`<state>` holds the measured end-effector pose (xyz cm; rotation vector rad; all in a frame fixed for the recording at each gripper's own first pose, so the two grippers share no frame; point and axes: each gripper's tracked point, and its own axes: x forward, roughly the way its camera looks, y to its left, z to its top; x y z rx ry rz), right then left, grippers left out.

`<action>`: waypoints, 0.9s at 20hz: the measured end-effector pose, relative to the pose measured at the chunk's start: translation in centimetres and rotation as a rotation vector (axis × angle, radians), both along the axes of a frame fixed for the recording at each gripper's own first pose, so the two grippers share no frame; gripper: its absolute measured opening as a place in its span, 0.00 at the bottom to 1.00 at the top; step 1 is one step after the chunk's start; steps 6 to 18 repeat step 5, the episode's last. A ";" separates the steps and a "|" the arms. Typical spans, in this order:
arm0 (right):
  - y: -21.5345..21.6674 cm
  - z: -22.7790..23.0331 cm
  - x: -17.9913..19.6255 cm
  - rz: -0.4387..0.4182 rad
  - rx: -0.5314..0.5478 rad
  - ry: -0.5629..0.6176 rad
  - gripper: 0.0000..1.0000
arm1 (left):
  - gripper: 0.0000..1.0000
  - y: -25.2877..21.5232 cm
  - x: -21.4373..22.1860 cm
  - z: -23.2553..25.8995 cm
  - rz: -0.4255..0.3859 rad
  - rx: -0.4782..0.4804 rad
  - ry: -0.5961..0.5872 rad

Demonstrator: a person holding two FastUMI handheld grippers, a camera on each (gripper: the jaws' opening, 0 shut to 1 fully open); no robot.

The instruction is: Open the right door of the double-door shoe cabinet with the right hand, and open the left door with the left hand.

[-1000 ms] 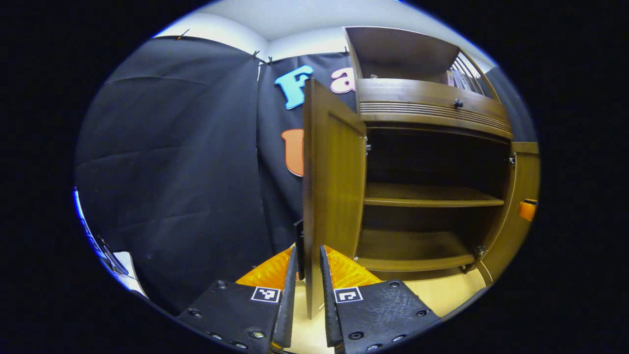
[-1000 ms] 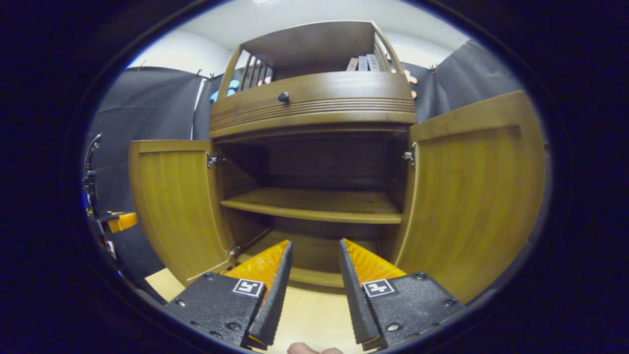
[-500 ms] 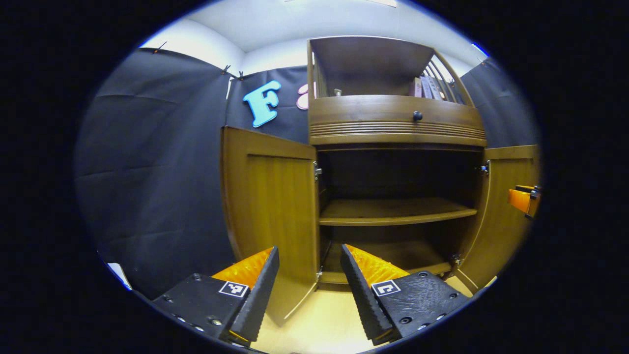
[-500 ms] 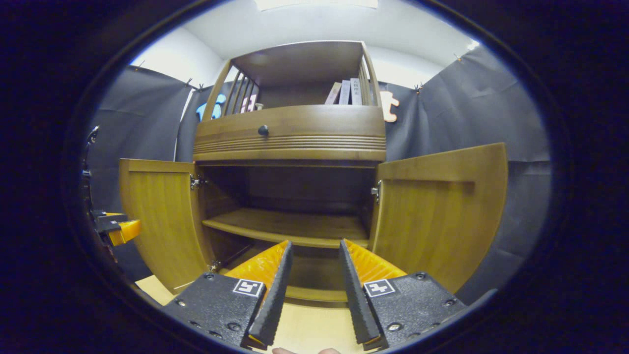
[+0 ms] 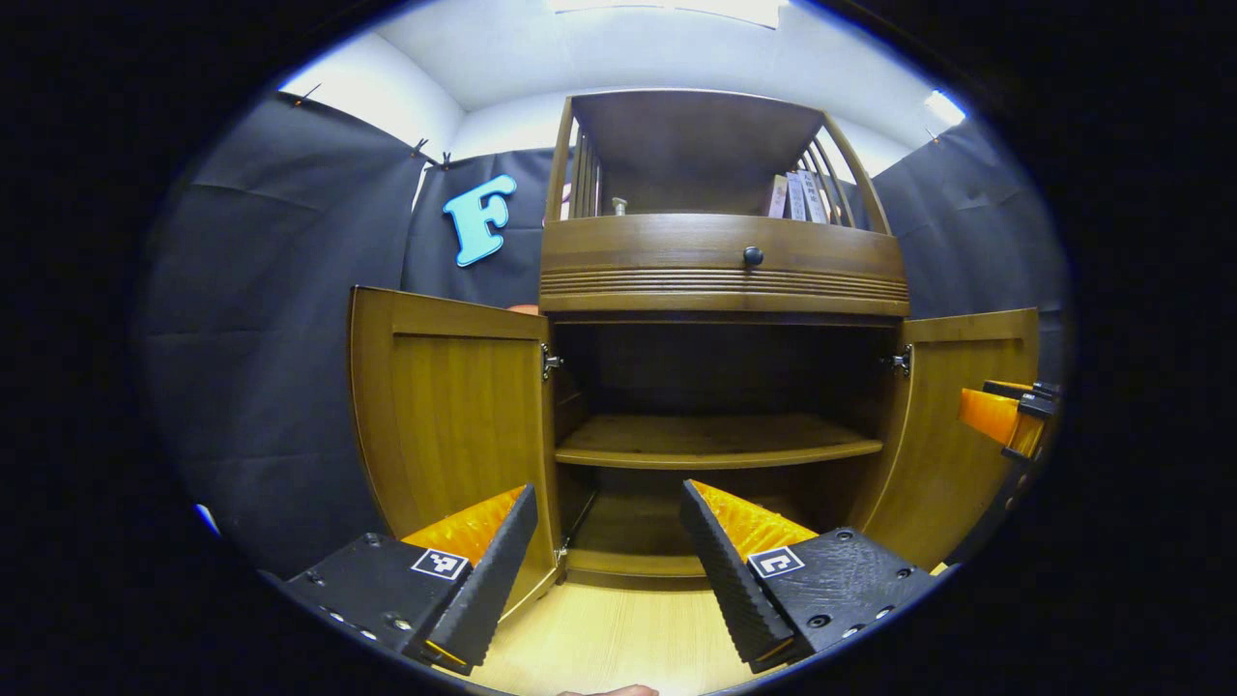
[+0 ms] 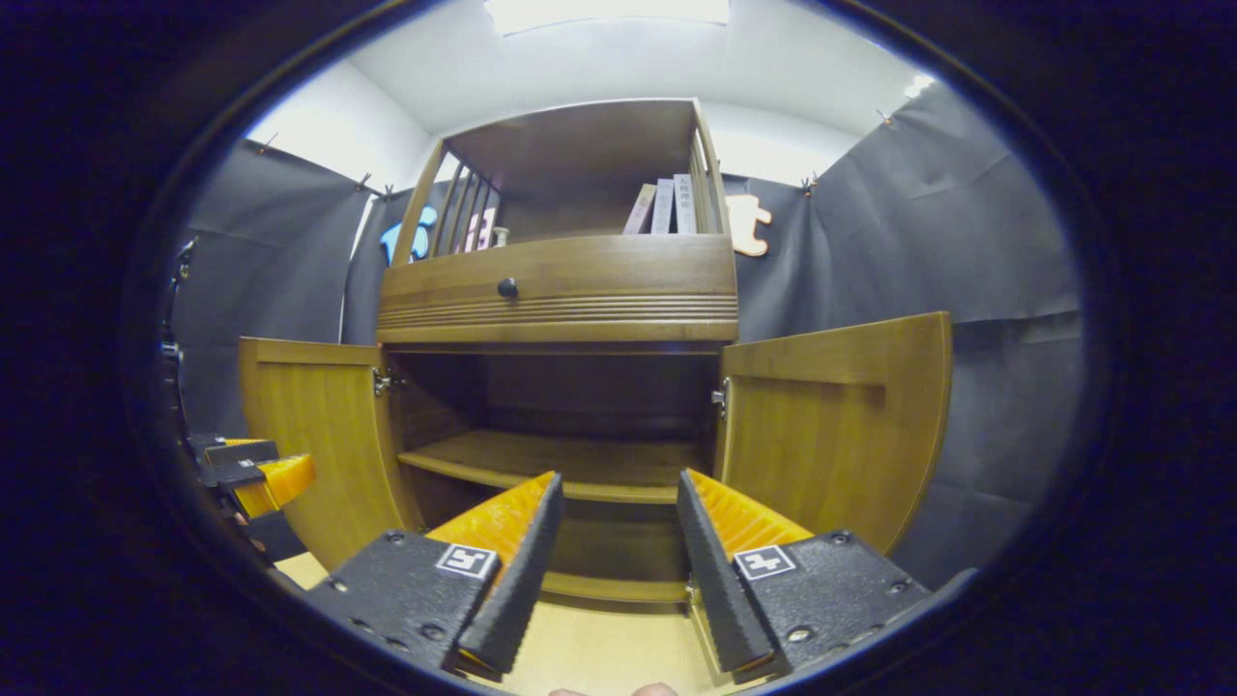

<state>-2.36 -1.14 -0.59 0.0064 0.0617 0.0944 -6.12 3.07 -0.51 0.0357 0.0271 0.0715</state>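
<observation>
- Left gripper view: the shoe cabinet (image 5: 723, 280) fills the centre of the frame, and both doors stand swung out. The left door (image 5: 452, 416) is at centre left, its hinge edge against the carcass and its free edge pointing outward. The right door (image 5: 957, 435) is at centre right.
- The left gripper (image 5: 604, 541) sits at the bottom centre with its jaws spread and nothing between them. The left door lies up and to the left of it, apart from it, with its long axis upright.
- The right gripper (image 5: 1005, 418) shows at the right edge, in front of the right door.
- Right gripper view: the cabinet (image 6: 560, 290) is again central. Its left door (image 6: 319, 435) is at centre left and its right door (image 6: 836, 425) at centre right, both wide open over 2 bare shelves.
- The right gripper (image 6: 611, 541) is at the bottom centre, jaws spread and empty. The right door stands just up and right of it, upright and not touched.
- The left gripper (image 6: 256, 474) shows at the left edge, near the left door; I cannot tell from here how its jaws stand.
- Judgement: both doors look fully open, so the task seems done. Each gripper is nearest its own door.
</observation>
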 end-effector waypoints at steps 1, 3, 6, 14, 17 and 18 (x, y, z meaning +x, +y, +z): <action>-0.2 0.0 0.0 -0.004 0.001 0.001 0.79 | 0.90 -0.1 0.1 0.2 -0.002 0.005 -0.007; -0.7 0.1 0.1 -0.018 -0.005 0.004 0.84 | 0.89 -0.3 0.0 0.7 -0.006 0.007 -0.018; -0.8 0.2 0.2 -0.023 -0.010 0.004 0.84 | 0.92 -0.5 0.2 1.0 -0.014 -0.004 -0.025; -0.8 0.2 0.2 -0.023 -0.010 0.004 0.84 | 0.92 -0.5 0.2 1.0 -0.014 -0.004 -0.025; -0.8 0.2 0.2 -0.023 -0.010 0.004 0.84 | 0.92 -0.5 0.2 1.0 -0.014 -0.004 -0.025; -0.8 0.2 0.2 -0.023 -0.010 0.004 0.84 | 0.92 -0.5 0.2 1.0 -0.014 -0.004 -0.025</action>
